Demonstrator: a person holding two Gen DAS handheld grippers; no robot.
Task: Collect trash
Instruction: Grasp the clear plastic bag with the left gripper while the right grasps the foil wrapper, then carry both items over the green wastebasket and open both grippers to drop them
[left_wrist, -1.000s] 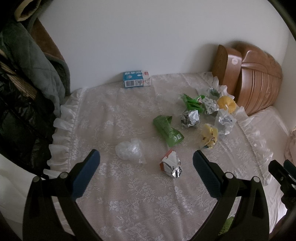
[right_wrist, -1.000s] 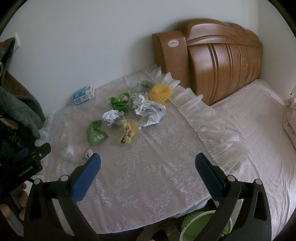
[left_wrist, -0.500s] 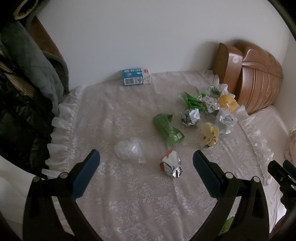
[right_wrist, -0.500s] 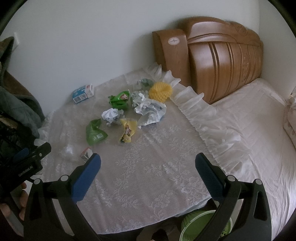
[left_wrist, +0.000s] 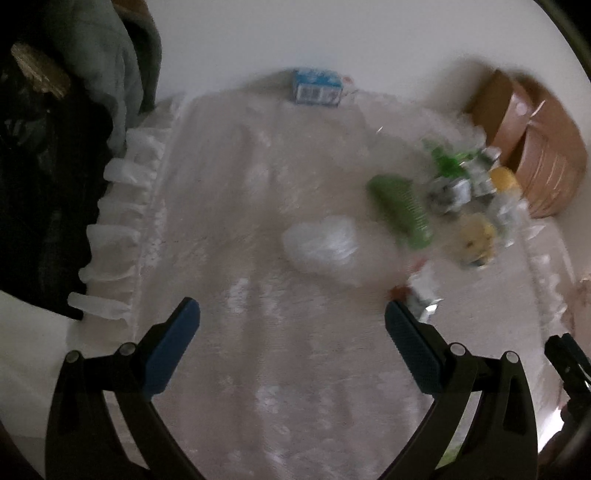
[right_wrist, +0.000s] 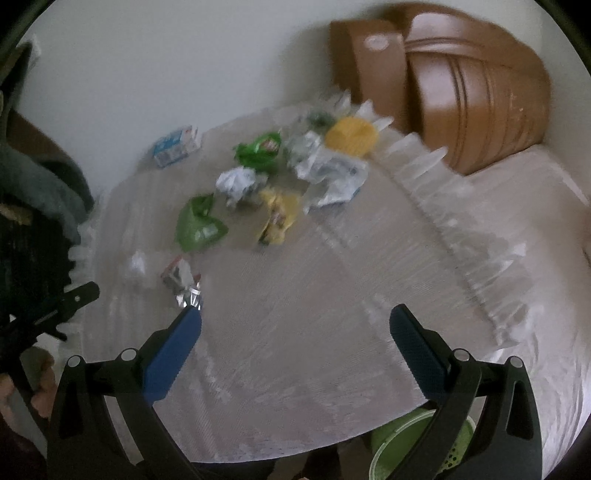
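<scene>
Trash lies scattered on a lace-covered table (left_wrist: 258, 350). In the blurred left wrist view my left gripper (left_wrist: 291, 321) is open, just short of a clear plastic bag (left_wrist: 321, 243). A crushed green bottle (left_wrist: 402, 210) and a foil carton scrap (left_wrist: 421, 299) sit to its right, the scrap beside the right finger. A blue milk carton (left_wrist: 317, 86) stands at the far wall. My right gripper (right_wrist: 295, 325) is open and empty over bare cloth. Beyond it are the foil scrap (right_wrist: 183, 282), green bottle (right_wrist: 197, 225), yellow wrapper (right_wrist: 277, 218), crumpled paper (right_wrist: 236, 182) and yellow foam net (right_wrist: 351, 134).
A green bin (right_wrist: 417, 446) sits below the table's near edge. A brown wooden headboard (right_wrist: 461, 85) and white bed (right_wrist: 535, 258) lie to the right. Dark clothing (left_wrist: 48, 166) hangs at the left. The left gripper's body (right_wrist: 48, 314) shows at the right view's left edge.
Both grippers moved forward and down toward the table. The left one swung left, bringing the clear bag between its fingers' line. Both views are now motion-blurred.
</scene>
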